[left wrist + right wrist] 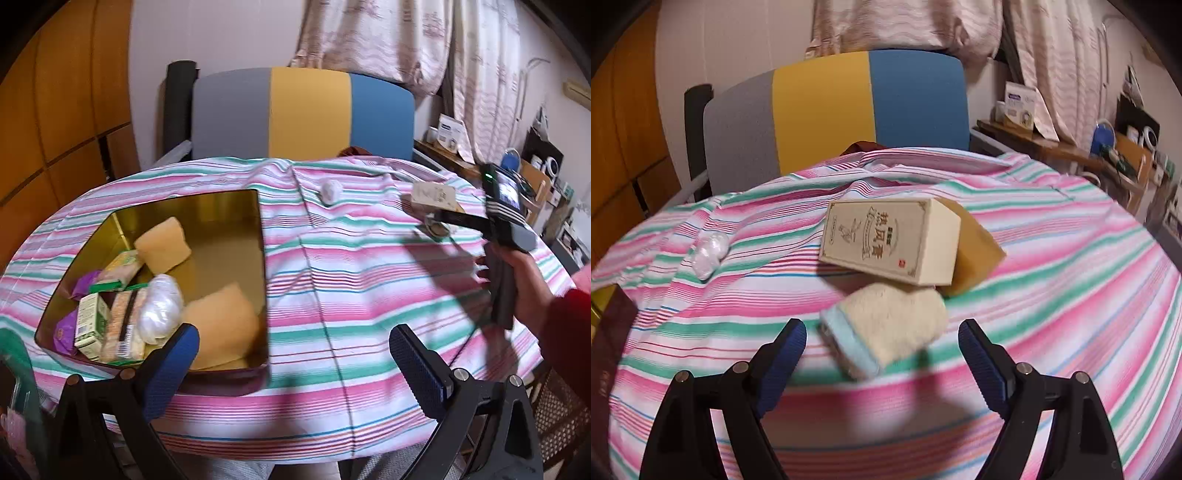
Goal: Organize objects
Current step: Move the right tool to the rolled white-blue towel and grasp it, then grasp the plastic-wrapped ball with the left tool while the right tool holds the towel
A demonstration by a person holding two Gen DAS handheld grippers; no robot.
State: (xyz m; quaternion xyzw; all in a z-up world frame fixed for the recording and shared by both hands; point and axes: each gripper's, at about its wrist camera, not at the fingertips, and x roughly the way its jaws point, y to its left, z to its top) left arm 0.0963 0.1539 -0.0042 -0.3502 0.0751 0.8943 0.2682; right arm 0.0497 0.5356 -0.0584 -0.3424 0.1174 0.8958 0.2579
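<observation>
A gold tin box (225,218) sits on the striped tablecloth (351,277), holding two yellow sponges (162,245), snack packets, a small green carton (90,323) and a clear plastic bag (160,308). My left gripper (295,354) hovers open over the box's near right corner, nothing between its fingers. In the right wrist view a beige printed box (890,240) leans on a yellow sponge (977,254), with a cream fleece cloth (886,328) edged in light blue just in front. My right gripper (882,343) stands open around the cloth's near end, pads apart from it.
A small white crumpled wrapper (709,251) lies left of the beige box. A chair (303,114) with grey, yellow and blue panels stands behind the table. Cluttered shelves (1126,147) line the right side. A hand in a red sleeve (565,317) holds the right gripper's handle.
</observation>
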